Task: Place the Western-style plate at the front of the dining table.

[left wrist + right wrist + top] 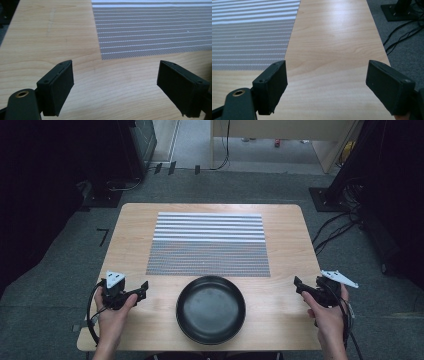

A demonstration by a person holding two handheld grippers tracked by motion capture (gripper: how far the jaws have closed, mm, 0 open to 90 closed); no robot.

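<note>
1. Left gripper (pixel 143 288), held in the person's left hand (pixel 111 307) over the near left part of the table (pixel 135 225). In the left gripper view its jaws stand wide apart, with only bare wood between them.

2. Right gripper (pixel 298 283), held in the right hand (pixel 327 312) at the near right edge of the table. In the right gripper view its jaws are likewise spread wide, nothing between them; a strip of grey carpet (pixel 409 47) with black cables (pixel 398 37) shows past its right jaw.

3. Black pan (pixel 211 309), round and shallow, lying flat on the near middle of the table, between the two grippers and apart from both. Nothing inside it.

4. Striped mat (pixel 209 244), grey with white lines, flat on the table just beyond the pan. It lies ahead and to the right of the left gripper, ahead and to the left of the right gripper.

5. Pale wooden furniture (pixel 280 130), on the floor far beyond the table.
</note>
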